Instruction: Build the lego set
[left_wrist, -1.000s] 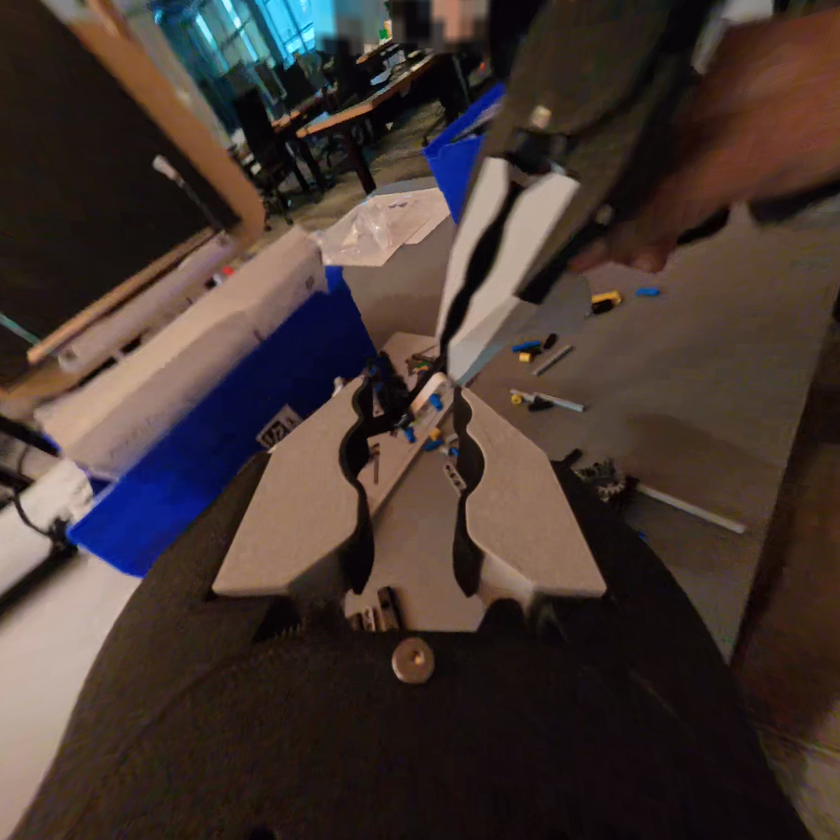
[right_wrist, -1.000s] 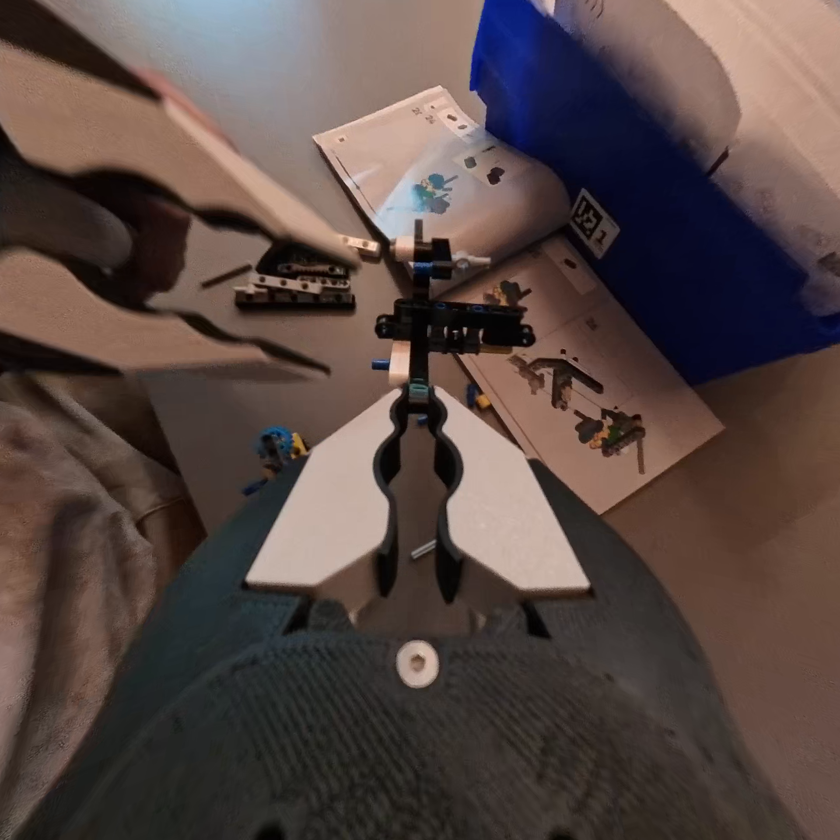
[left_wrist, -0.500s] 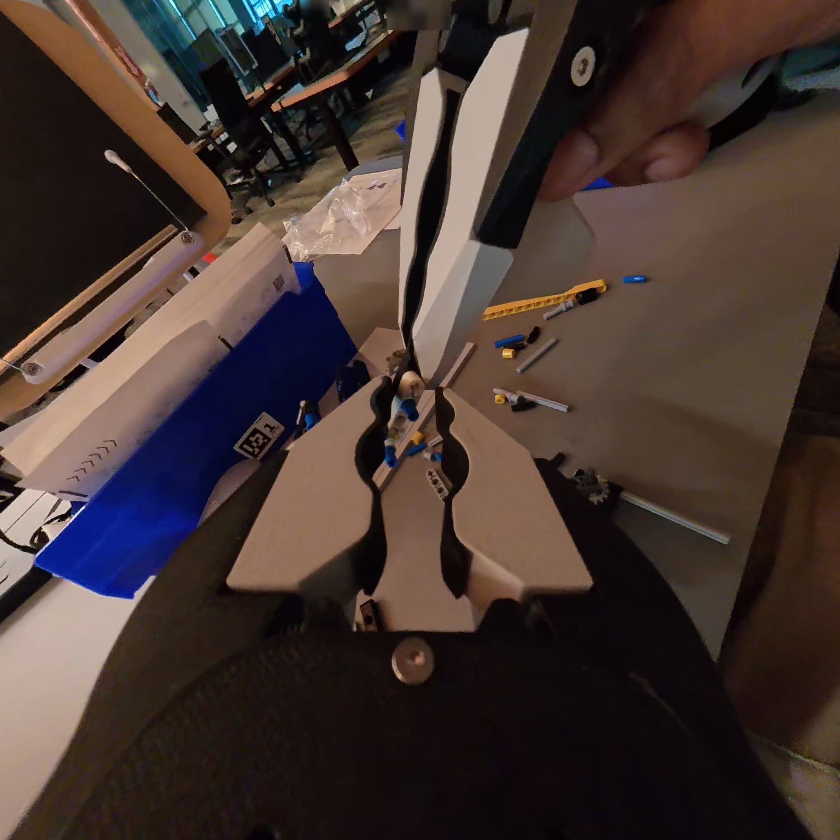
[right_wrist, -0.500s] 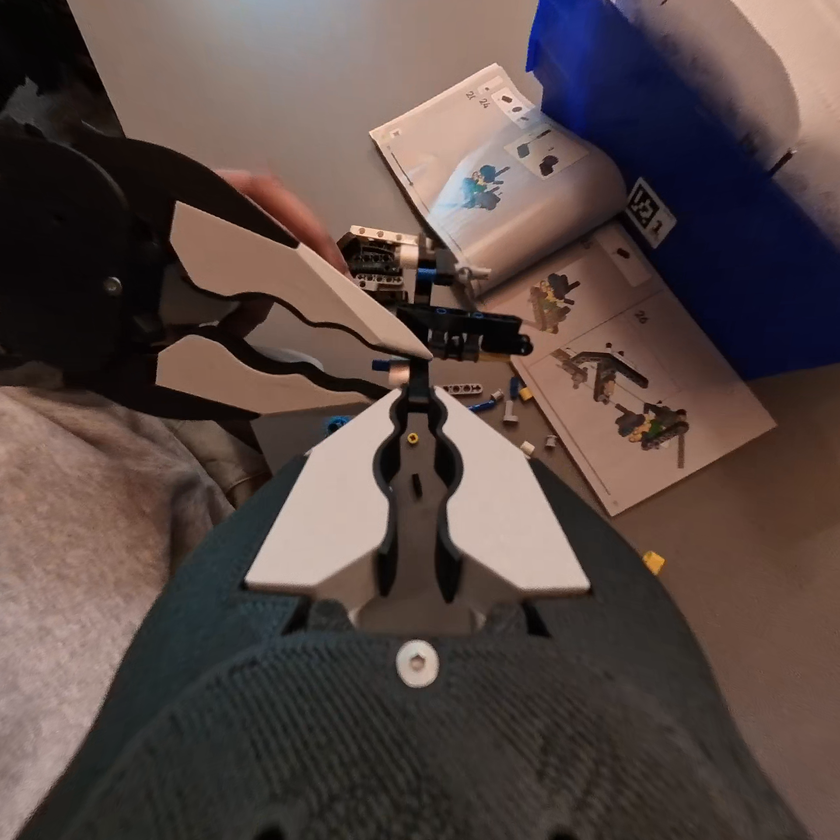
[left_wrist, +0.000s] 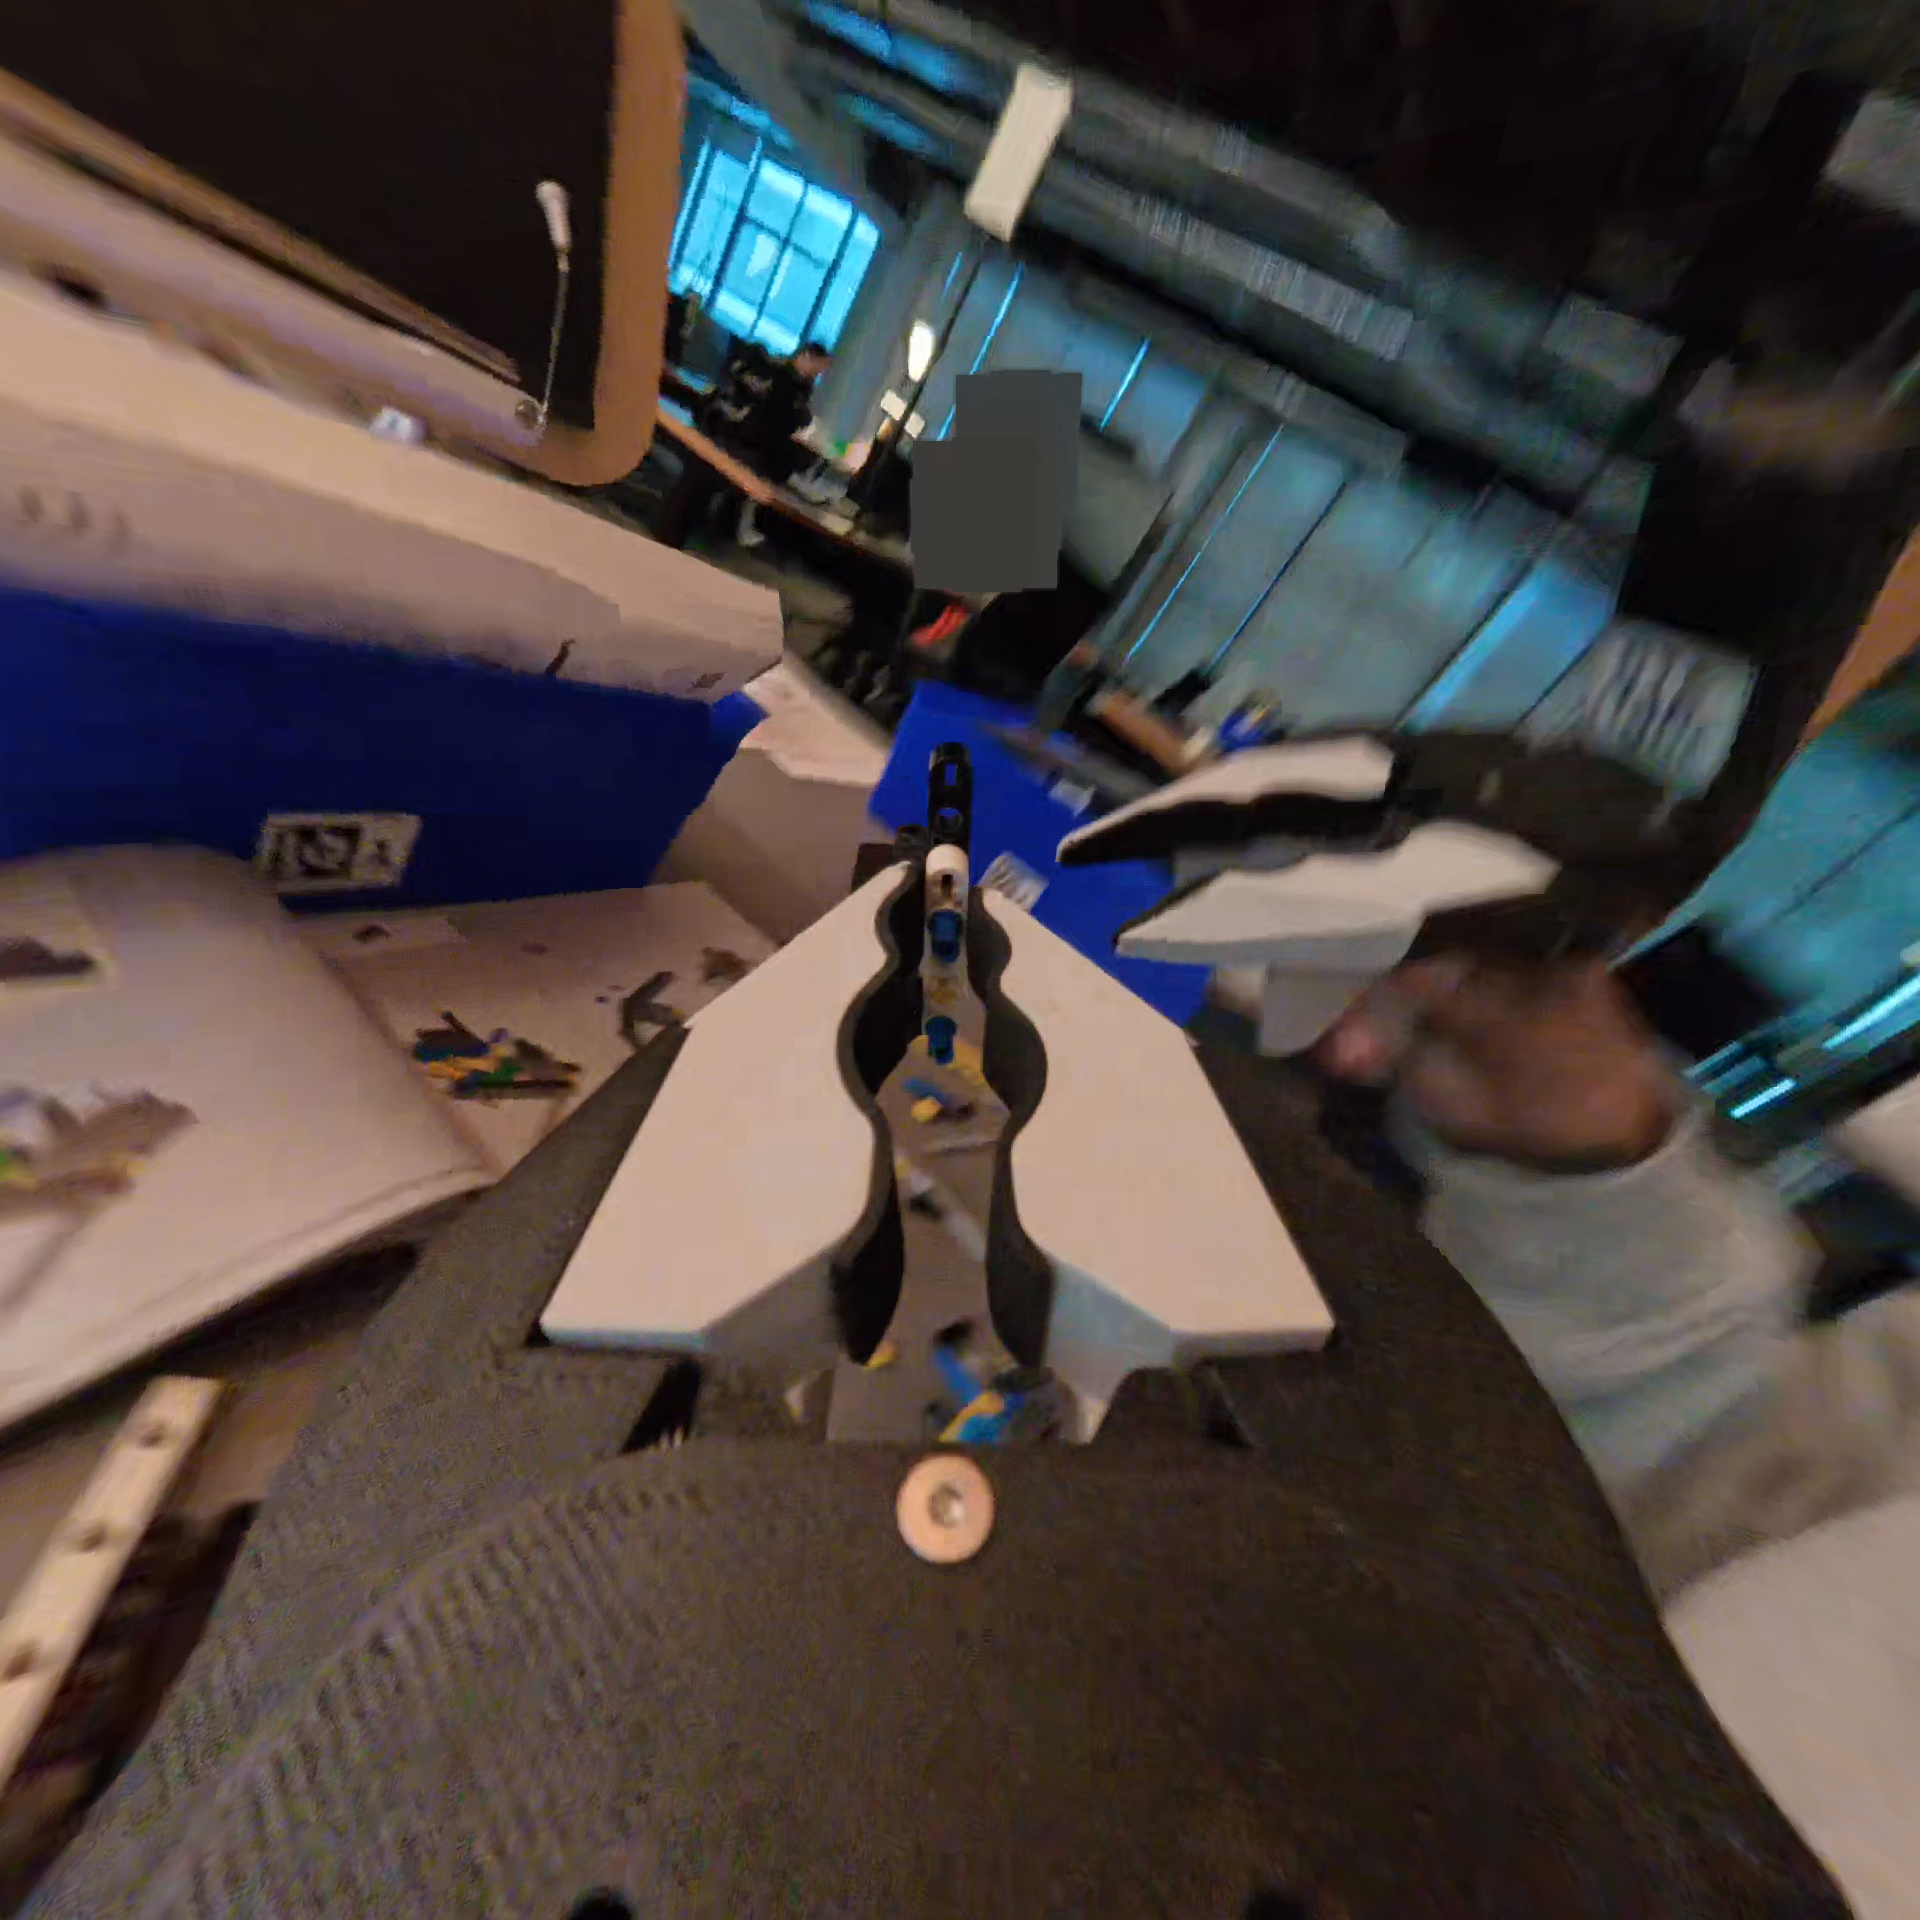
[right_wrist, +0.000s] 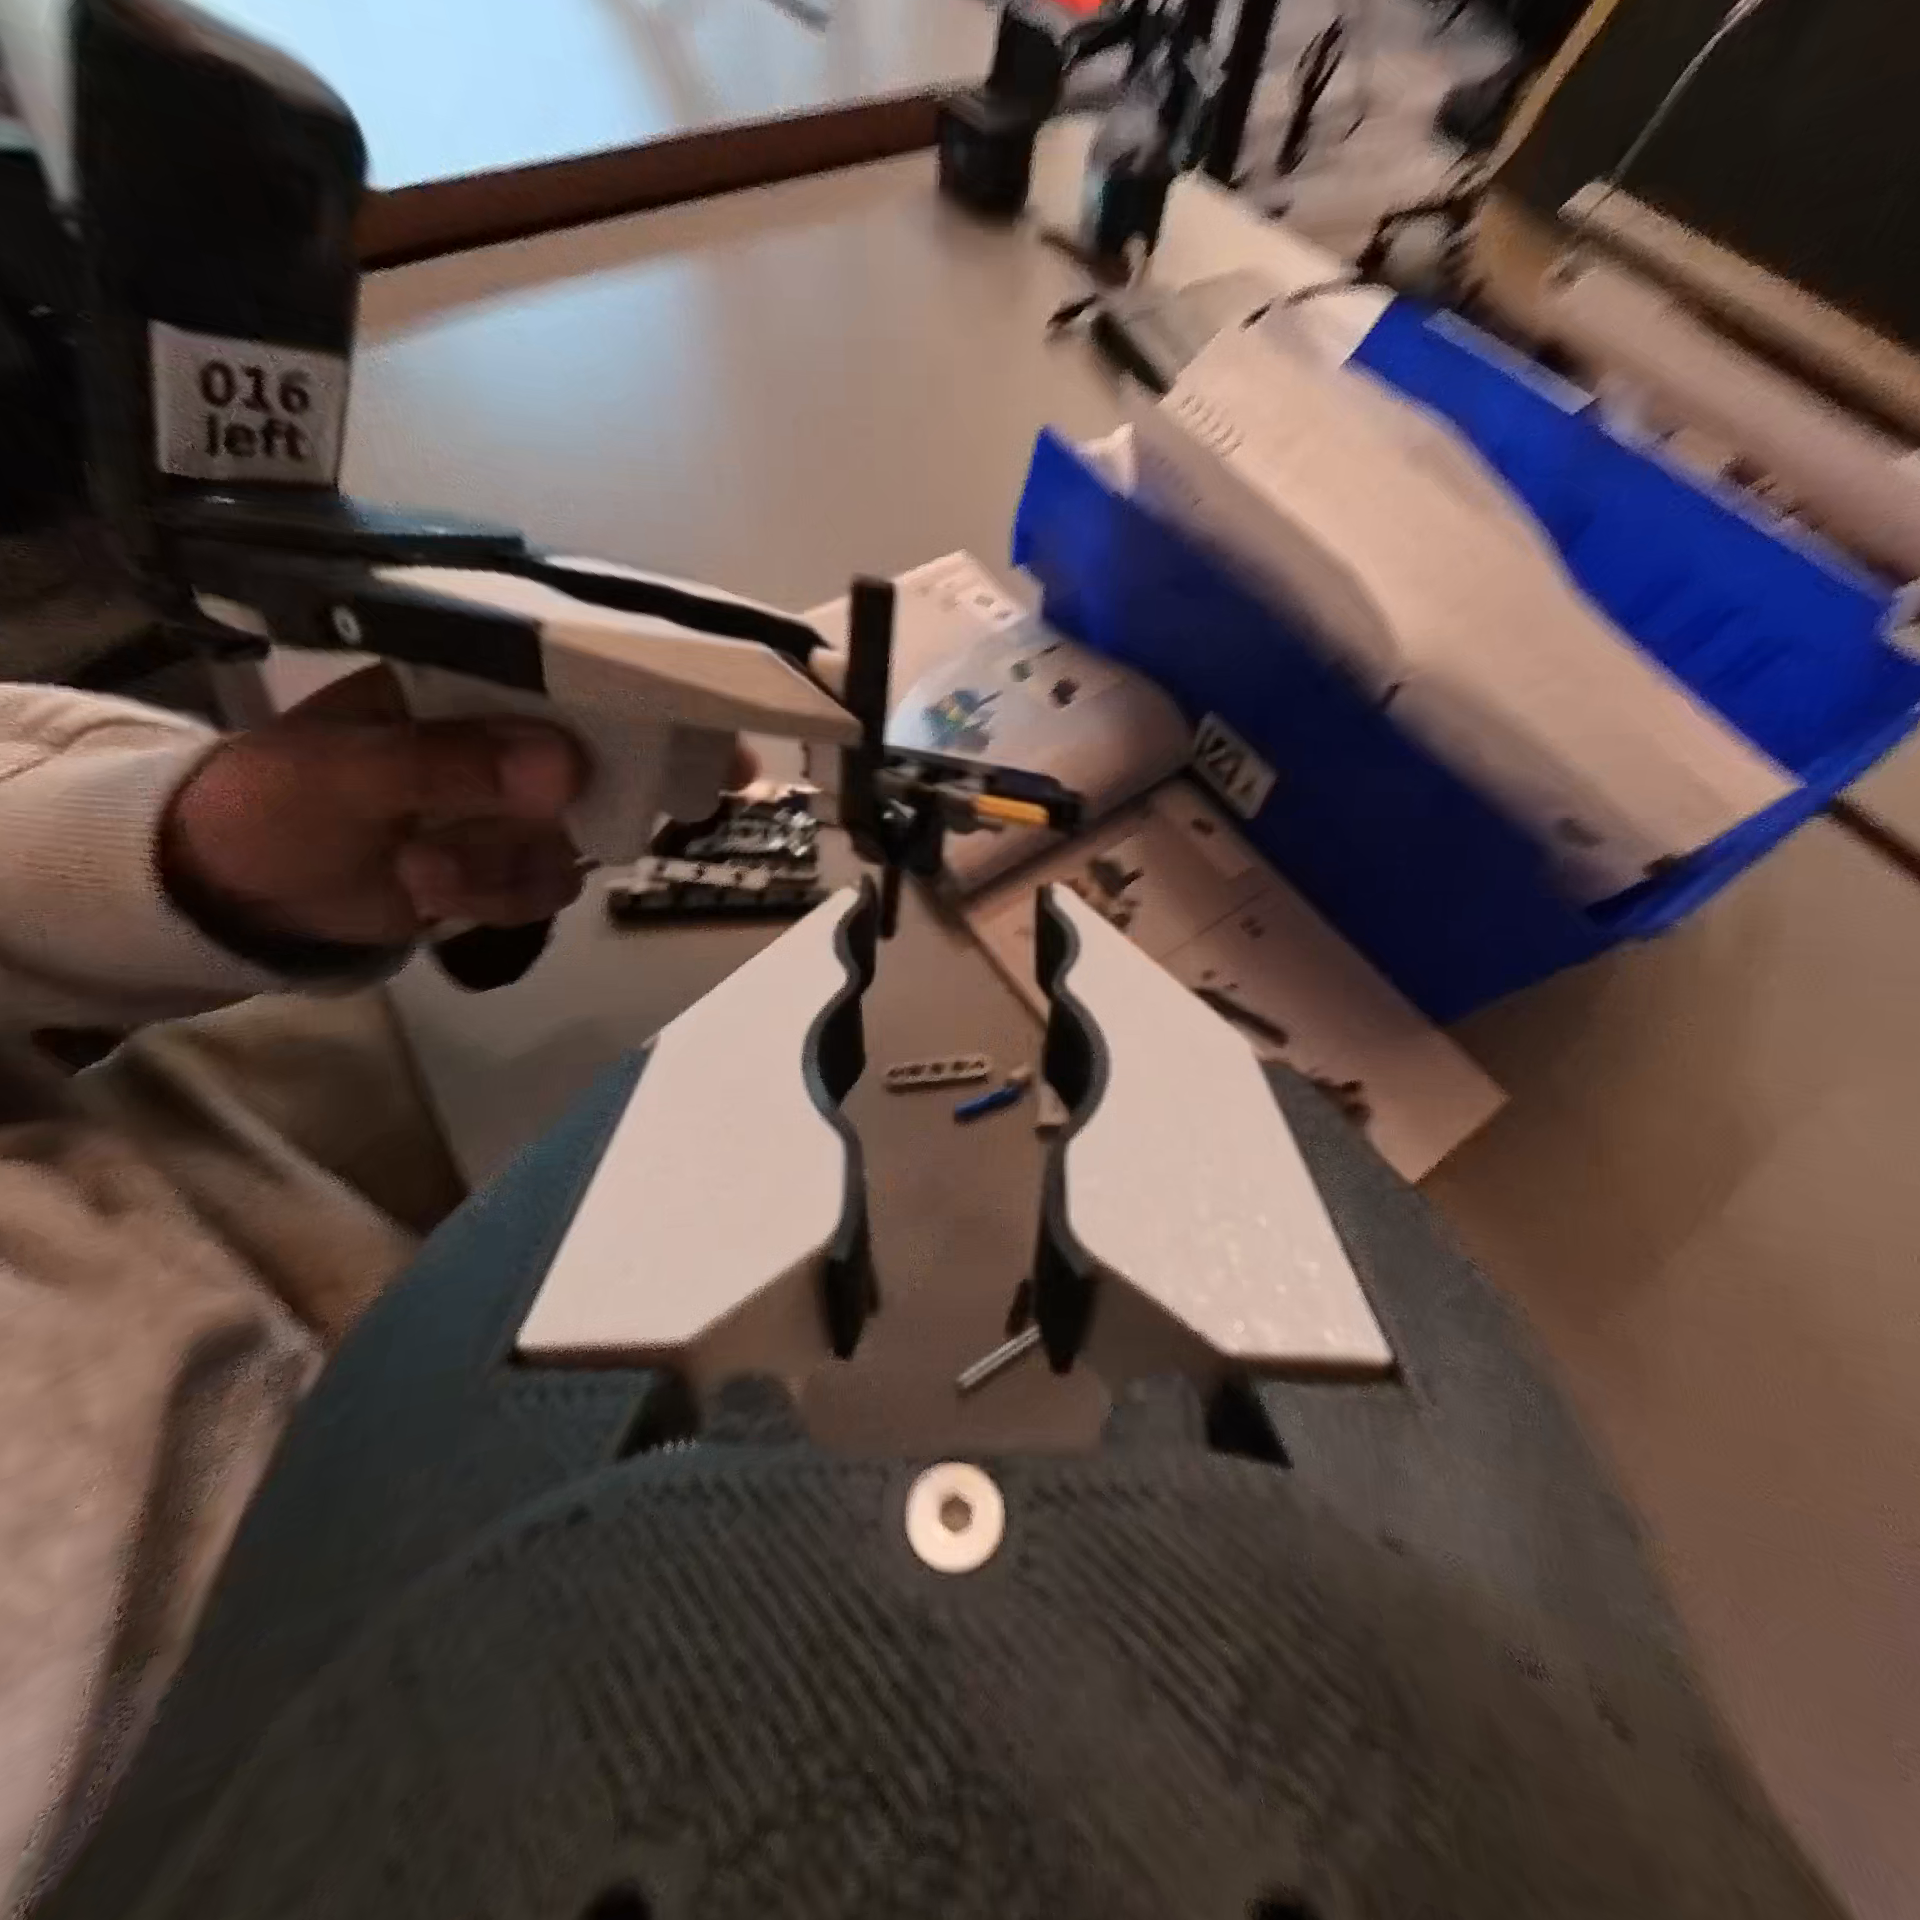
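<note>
While the left gripper (left_wrist: 948, 883) clamps the lego assembly (left_wrist: 945, 914) at its fingertips, the right gripper (right_wrist: 951, 904) stands released, its jaws apart and nothing between them. In the left wrist view the assembly shows edge-on: a black beam rising above the tips, a white piece and blue pins below it. In the right wrist view the same assembly (right_wrist: 904, 769) hangs above the table (right_wrist: 665, 343), a tall black beam upright and a black arm with a yellow pin reaching toward the right; its lower end sits just beside the right gripper's left fingertip, though I cannot tell if they touch.

An open instruction booklet (right_wrist: 1226, 935) lies on the table beyond and below the assembly, and a blue bin (right_wrist: 1455, 790) holding white boxes sits just beside the booklet. Another black-and-white built section (right_wrist: 717, 873) lies on the table under the left gripper (right_wrist: 831, 675), partly hidden by the hand (right_wrist: 374, 831) holding it. Small loose parts (right_wrist: 966, 1086), among them a blue pin and a grey strip, lie on the table between the right gripper's fingers (right_wrist: 748, 1122). In the left wrist view the right gripper (left_wrist: 1101, 894) shows to the right, blurred, near the assembly, with a second blue bin (left_wrist: 997, 831) behind.
</note>
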